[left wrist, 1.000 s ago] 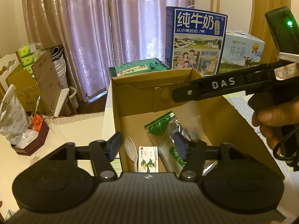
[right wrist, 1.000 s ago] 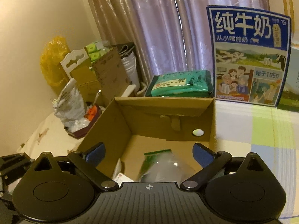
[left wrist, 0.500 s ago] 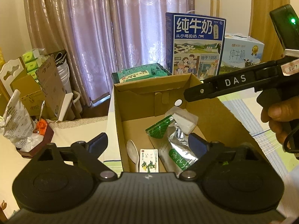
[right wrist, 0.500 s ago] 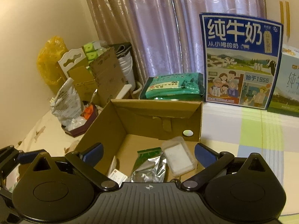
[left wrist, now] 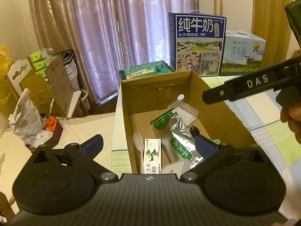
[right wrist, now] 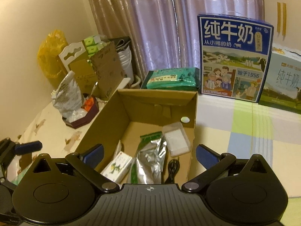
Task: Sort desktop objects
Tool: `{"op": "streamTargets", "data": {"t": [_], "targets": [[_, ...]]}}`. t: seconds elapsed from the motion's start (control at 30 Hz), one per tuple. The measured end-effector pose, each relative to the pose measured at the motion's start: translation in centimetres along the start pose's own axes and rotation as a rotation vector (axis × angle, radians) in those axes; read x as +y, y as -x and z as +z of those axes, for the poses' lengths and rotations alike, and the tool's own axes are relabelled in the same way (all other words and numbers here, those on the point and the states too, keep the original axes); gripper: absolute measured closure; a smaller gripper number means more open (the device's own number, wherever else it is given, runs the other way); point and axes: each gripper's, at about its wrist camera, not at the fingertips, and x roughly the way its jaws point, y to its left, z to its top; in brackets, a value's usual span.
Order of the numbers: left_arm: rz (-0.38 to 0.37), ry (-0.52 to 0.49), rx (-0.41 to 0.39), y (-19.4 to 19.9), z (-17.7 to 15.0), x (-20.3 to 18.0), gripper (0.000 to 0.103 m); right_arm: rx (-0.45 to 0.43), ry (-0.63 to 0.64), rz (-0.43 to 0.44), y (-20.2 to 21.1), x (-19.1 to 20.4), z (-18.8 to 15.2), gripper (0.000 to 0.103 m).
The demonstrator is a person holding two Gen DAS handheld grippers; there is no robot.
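Brown cardboard box (left wrist: 222, 113) at 12 o'clock holds silver-green foil pouch (left wrist: 180, 141), clear plastic case (right wrist: 175, 138), white plastic spoon (left wrist: 138, 143); left gripper (left wrist: 148, 144), right gripper (right wrist: 149, 152) hover above, jaws wide apart, empty

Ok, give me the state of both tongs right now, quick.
Left tongs: open, holding nothing, above the cardboard box.
Right tongs: open, holding nothing.

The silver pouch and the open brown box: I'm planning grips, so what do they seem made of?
The silver pouch with green label: seemingly metallised foil film, shiny, with creases and bright glints. The open brown box: looks like corrugated cardboard, matt, with folded flaps and raw cut edges.
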Motion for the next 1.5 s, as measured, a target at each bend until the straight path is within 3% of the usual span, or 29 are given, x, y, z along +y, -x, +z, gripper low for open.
{"op": "streamTargets", "data": {"t": [0.8,1.17,1.5], "targets": [[0.068,0.164,-0.061,11.2,-5.3,-2.2,0.001,0.006,0.022,-0.039,9.9,2.8,-8.1,0.002],[0.103,0.186,-0.118,17.1,-8.6,-3.2,0.001,-0.063,-0.02,-0.089,15.9,4.7,-11.3,0.002],[0.098,0.172,-0.092,20.6,-11.6,-5.0,0.001,-0.065,-0.072,-0.084,19.6,5.4,-14.9,0.002]]}}
